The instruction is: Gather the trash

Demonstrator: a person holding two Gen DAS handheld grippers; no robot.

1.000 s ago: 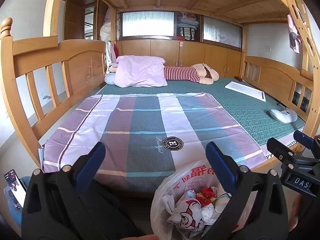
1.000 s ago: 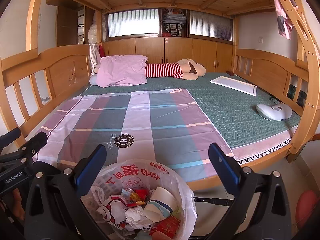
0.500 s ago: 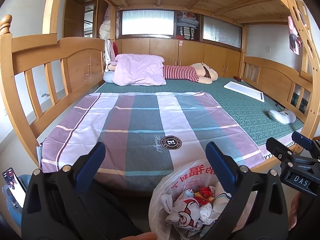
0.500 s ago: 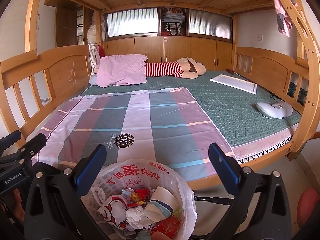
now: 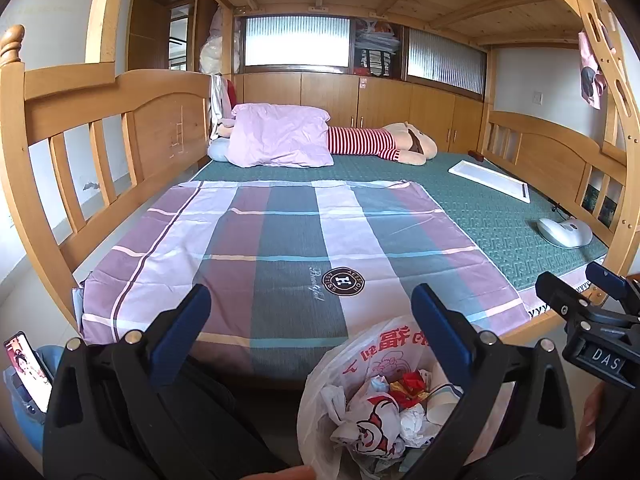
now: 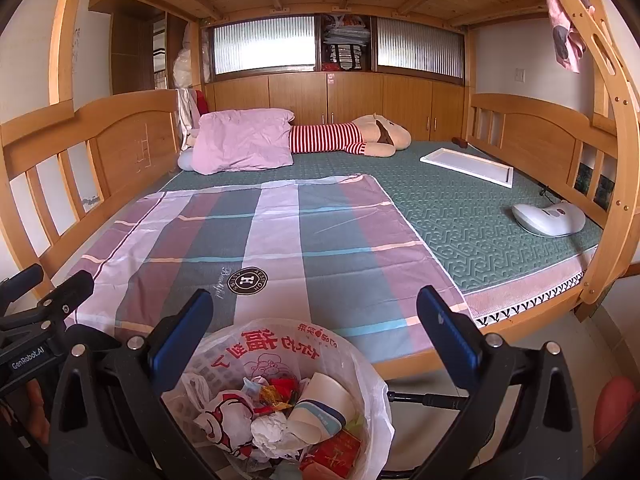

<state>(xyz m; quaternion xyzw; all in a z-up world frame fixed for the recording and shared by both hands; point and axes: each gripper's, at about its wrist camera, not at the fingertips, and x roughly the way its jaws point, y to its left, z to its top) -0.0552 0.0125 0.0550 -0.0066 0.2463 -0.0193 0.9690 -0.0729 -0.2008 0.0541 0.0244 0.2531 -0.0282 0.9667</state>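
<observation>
A trash bin lined with a white plastic bag with red print (image 6: pixel 280 344) stands on the floor at the foot of the bed, filled with crumpled paper, a paper cup (image 6: pixel 320 404) and red wrappers. In the left wrist view the same bag (image 5: pixel 384 360) sits low and right of centre. My right gripper (image 6: pixel 312 316) is open above the bin, empty. My left gripper (image 5: pixel 310 312) is open too, holding nothing, just left of the bin. Each gripper shows at the edge of the other's view.
A wooden bunk bed (image 6: pixel 140 140) holds a plaid sheet (image 6: pixel 256 240), pink pillow (image 6: pixel 244 144), striped plush toy (image 6: pixel 352 136), white tray (image 6: pixel 468 166) and a white device (image 6: pixel 548 218). A phone (image 5: pixel 24 368) stands at the lower left. A red ball (image 6: pixel 612 408) lies on the floor.
The left gripper has drifted slightly, so the bed and bag sit a little lower and left in its view. The right view is almost unchanged. Both grippers stay open.
</observation>
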